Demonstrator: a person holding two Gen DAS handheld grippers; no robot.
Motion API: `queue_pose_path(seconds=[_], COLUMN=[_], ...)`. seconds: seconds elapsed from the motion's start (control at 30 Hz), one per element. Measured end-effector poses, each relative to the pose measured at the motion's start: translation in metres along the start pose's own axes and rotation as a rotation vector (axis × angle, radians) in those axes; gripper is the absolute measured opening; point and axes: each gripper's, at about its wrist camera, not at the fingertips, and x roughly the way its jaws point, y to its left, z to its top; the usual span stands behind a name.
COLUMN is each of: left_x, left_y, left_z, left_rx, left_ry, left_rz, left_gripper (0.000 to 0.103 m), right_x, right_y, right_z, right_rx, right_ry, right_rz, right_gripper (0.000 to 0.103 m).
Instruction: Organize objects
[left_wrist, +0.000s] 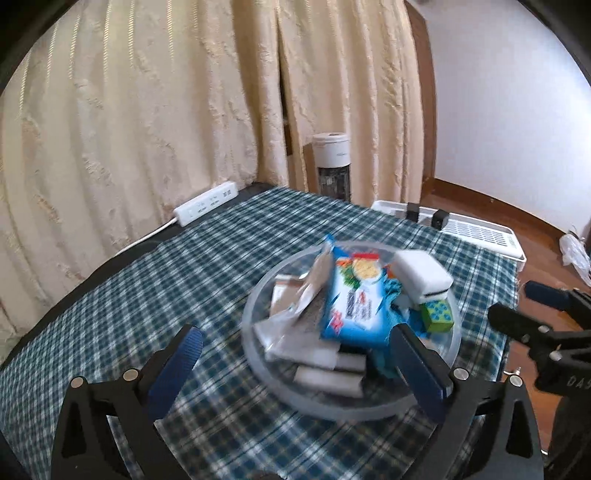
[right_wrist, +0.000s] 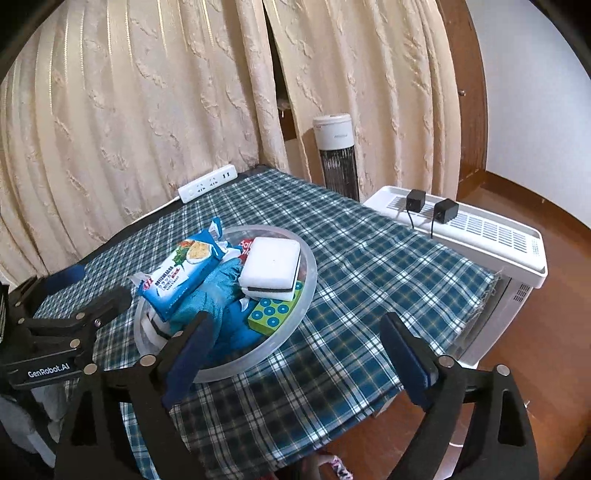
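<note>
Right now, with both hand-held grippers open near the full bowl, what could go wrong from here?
1. The white sponge lies tilted atop the pile at the clear bowl rim; a nudge may tip it out.
2. The blue snack packet overhangs the rim and may slide off.
3. The left hand-held gripper straddles the bowl's near edge; closing might clip the rim, not an item.

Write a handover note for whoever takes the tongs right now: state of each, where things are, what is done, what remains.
Left tongs: open, empty, at the near rim of the clear bowl.
Right tongs: open, empty, just right of the bowl.
In the bowl: blue snack packet, white sponge, green dotted block, teal cloth, small white items.
Done: objects are gathered in the bowl on the plaid tablecloth.
Left: unclear; nothing loose shows on the cloth.
</note>
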Motion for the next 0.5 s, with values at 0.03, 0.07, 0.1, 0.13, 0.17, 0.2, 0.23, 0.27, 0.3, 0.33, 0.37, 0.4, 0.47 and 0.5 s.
queue_pose_path(seconds=[0.03, 0.07, 0.1, 0.13, 0.17, 0.2, 0.23, 0.27, 0.3, 0.33, 0.37, 0.4, 0.47, 0.5], left_x=[-0.002, -0.004, -0.007, -0.01, -0.014, -0.016, -0.02, -0.024, -0.027, -0.03, -0.034, -0.037, -0.041, -0.043], left_y=[0.001, 0.002, 0.002, 0.003, 0.003, 0.003, 0.003, 0.003, 0.002, 0.002, 0.001, 0.0, -0.003, -0.004], left_z=[-0.002, -0.005, -0.008, -0.01, -0.012, -0.014, -0.015, -0.017, -0.018, -0.02, -0.021, -0.022, -0.023, -0.024], left_rx=[-0.007, -0.013, -0.018, -0.025, -0.034, -0.041, -0.049, -0.054, -0.057, -0.058, -0.058, -0.06, -0.069, -0.073], left_ry=[0.007, 0.009, 0.009, 0.01, 0.012, 0.012, 0.01, 0.006, 0.002, -0.004, -0.009, -0.012, -0.013, -0.013], left_rz=[0.01, 0.017, 0.021, 0.023, 0.023, 0.021, 0.019, 0.021, 0.025, 0.031, 0.037, 0.04, 0.049, 0.053], left_gripper=[0.103, 0.103, 0.103, 0.103, 0.103, 0.103, 0.103, 0.103, 0.103, 0.103, 0.103, 0.103, 0.103, 0.103], right_x=[-0.003, -0.005, -0.009, -0.012, -0.014, -0.017, -0.018, -0.02, -0.023, -0.025, -0.027, -0.029, -0.031, -0.032], right_y=[0.001, 0.002, 0.003, 0.004, 0.005, 0.008, 0.011, 0.012, 0.015, 0.018, 0.02, 0.023, 0.028, 0.029], right_z=[-0.001, -0.001, -0.002, -0.003, -0.004, -0.004, -0.005, -0.007, -0.008, -0.01, -0.011, -0.013, -0.014, -0.015], right_rx=[-0.001, -0.002, -0.004, -0.008, -0.012, -0.019, -0.029, -0.036, -0.052, -0.066, -0.078, -0.101, -0.136, -0.148], right_ry=[-0.009, -0.014, -0.021, -0.028, -0.032, -0.038, -0.046, -0.052, -0.066, -0.076, -0.083, -0.094, -0.109, -0.114], right_rz=[-0.001, 0.0, 0.003, 0.006, 0.007, 0.007, 0.005, 0.003, -0.004, -0.011, -0.016, -0.027, -0.038, -0.039], right_gripper=[0.095, 0.096, 0.096, 0.097, 0.097, 0.098, 0.098, 0.098, 0.098, 0.098, 0.098, 0.098, 0.098, 0.098])
